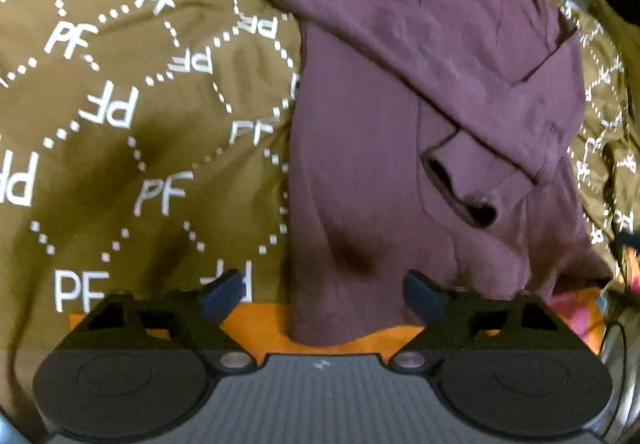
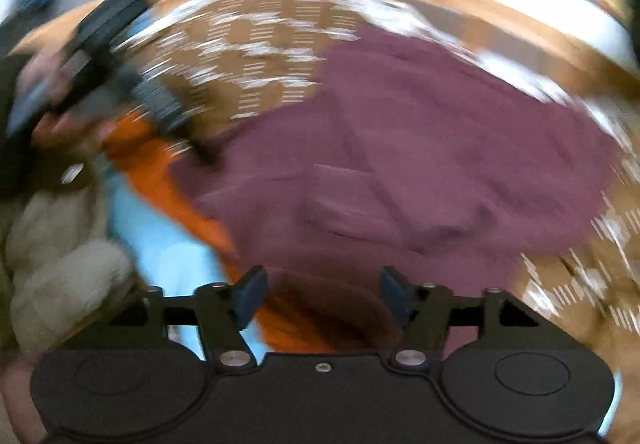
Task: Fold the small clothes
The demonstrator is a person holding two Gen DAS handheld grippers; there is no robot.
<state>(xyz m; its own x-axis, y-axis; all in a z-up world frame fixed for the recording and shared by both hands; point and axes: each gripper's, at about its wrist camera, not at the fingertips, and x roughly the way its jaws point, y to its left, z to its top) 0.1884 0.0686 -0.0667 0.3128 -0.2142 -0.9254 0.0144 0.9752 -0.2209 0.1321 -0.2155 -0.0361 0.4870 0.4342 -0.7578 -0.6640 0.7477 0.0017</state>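
While right view blurs | maroon garment (image 1: 420, 92) near hem cut off

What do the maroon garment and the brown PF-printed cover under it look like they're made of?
Maroon garment: looks like soft matte knit, probably cotton jersey; it folds limply with stitched seams and no shine. Brown PF-printed cover: seems a smooth woven fabric, perhaps polyester or cotton, with shallow creases, a faint sheen and crisp white print. Neither fibre is certain.

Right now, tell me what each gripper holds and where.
Nothing: the left gripper and right gripper both stand open above the maroon garment, with no cloth pinched.
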